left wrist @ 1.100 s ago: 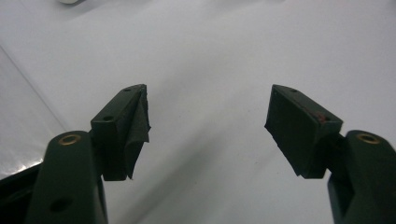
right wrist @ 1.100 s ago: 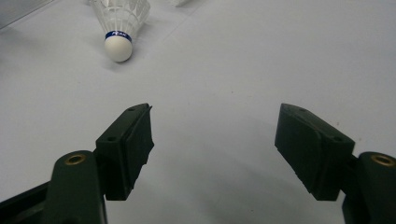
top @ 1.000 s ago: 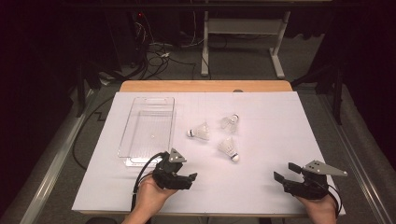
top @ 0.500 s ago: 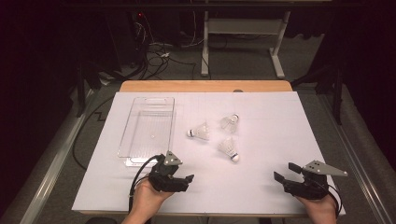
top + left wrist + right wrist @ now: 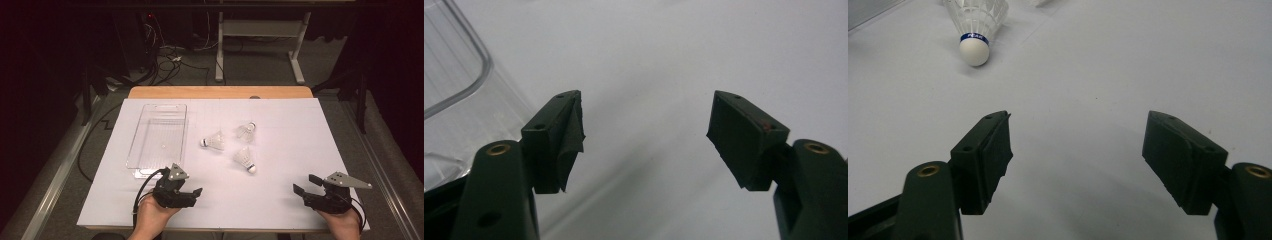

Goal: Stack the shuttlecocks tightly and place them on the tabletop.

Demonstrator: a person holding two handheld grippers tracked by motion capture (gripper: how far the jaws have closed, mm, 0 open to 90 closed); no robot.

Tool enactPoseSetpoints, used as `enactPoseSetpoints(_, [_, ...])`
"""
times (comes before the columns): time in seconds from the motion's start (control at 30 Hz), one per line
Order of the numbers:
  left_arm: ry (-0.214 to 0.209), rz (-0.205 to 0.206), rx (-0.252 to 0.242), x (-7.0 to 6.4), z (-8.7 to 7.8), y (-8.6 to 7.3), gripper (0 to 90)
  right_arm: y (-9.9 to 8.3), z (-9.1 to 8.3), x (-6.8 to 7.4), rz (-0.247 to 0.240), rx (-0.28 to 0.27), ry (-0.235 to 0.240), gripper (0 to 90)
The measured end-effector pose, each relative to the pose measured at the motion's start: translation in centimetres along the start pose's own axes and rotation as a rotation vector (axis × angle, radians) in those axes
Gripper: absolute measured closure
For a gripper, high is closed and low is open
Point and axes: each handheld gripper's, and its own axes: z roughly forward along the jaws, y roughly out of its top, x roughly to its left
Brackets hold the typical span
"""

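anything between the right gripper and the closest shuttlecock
No. In the right gripper view, the stretch from the open right gripper to the nearest shuttlecock is bare white table cover; the high view shows the same gap.

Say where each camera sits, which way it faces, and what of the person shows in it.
High view: fixed above the person's side, looking forward and down on the table; both hands show, holding the left gripper and right gripper, with three shuttlecocks and a clear tray beyond.
Left gripper view: rides the left gripper, looking along its open jaws at the white tabletop and a corner of the tray.
Right gripper view: rides the right gripper, facing the nearest shuttlecock.
Shared: that shuttlecock also appears in the high view.
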Motion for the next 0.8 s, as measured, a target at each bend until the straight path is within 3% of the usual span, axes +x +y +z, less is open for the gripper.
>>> enactPoseSetpoints(0.8, [0.041,-0.019,-0.014,1.1,-1.1,-1.6,31.7,0.0,0.0,0.0,0.001,0.001,0.000,27.8])
